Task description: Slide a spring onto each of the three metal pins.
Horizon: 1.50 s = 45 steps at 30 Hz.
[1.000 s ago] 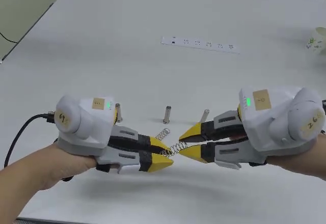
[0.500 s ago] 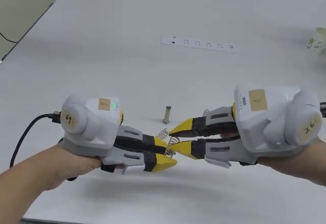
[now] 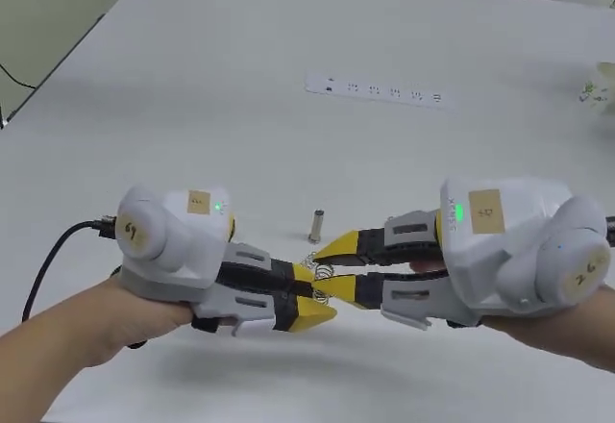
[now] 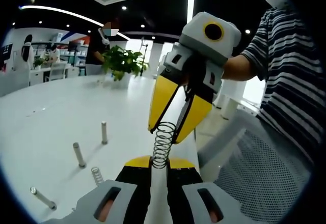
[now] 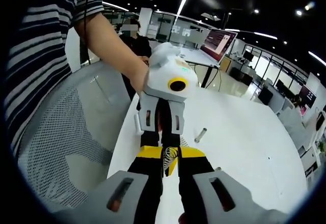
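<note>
One spring point(image 4: 162, 145), base hidden within left gripper point(image 4: 159, 163), meets right gripper point(image 4: 165, 134).

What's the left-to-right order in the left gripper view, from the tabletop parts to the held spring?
Metal pin → second metal pin → loose spring → third metal pin → held spring.

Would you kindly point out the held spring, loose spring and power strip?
held spring point(image 4: 163, 145): left gripper view, middle coils.
loose spring point(image 4: 96, 175): left gripper view, middle coils.
power strip point(image 3: 377, 89): head view, centre.
</note>
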### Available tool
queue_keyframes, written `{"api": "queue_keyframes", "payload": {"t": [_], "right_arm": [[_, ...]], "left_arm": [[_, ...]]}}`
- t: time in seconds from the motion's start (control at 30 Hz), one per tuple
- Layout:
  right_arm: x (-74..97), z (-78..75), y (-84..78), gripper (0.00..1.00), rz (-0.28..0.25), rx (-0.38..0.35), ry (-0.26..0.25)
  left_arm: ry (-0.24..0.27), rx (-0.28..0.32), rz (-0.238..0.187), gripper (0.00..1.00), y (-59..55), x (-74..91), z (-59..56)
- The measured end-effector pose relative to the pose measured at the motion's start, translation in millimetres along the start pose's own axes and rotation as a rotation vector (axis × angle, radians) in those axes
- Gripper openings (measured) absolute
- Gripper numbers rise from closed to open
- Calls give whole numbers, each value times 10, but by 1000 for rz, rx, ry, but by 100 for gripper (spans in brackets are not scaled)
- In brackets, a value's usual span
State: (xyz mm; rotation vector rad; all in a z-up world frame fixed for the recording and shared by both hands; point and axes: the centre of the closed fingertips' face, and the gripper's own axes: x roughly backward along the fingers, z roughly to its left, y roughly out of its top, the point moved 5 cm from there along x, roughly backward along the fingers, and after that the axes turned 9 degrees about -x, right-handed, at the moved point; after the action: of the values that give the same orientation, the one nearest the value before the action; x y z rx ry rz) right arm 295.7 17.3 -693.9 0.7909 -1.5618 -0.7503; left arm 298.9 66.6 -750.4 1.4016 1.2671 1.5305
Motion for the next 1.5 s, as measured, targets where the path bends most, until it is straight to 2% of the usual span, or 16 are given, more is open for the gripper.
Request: {"api": "queue_keyframes", "payload": {"t": [0.27, 0.53, 0.77, 1.0, 1.23, 1.5], "right_arm": [[3, -30, 43, 7, 12, 26, 4], [-6, -39, 85, 7, 7, 31, -4], [17, -73, 72, 7, 14, 28, -22], [42, -127, 44, 7, 16, 18, -50], [50, -168, 17, 7, 22, 17, -75], [85, -246, -44, 7, 31, 15, -112]], "left_arm": [[23, 20, -2, 3, 25, 41, 16], [47, 30, 7, 9, 18, 90, 26], [80, 42, 23, 16, -24, 227, 83], [120, 60, 32, 28, -80, 378, 119], [137, 75, 57, 40, -146, 501, 124], [173, 116, 85, 59, -251, 656, 151]]}}
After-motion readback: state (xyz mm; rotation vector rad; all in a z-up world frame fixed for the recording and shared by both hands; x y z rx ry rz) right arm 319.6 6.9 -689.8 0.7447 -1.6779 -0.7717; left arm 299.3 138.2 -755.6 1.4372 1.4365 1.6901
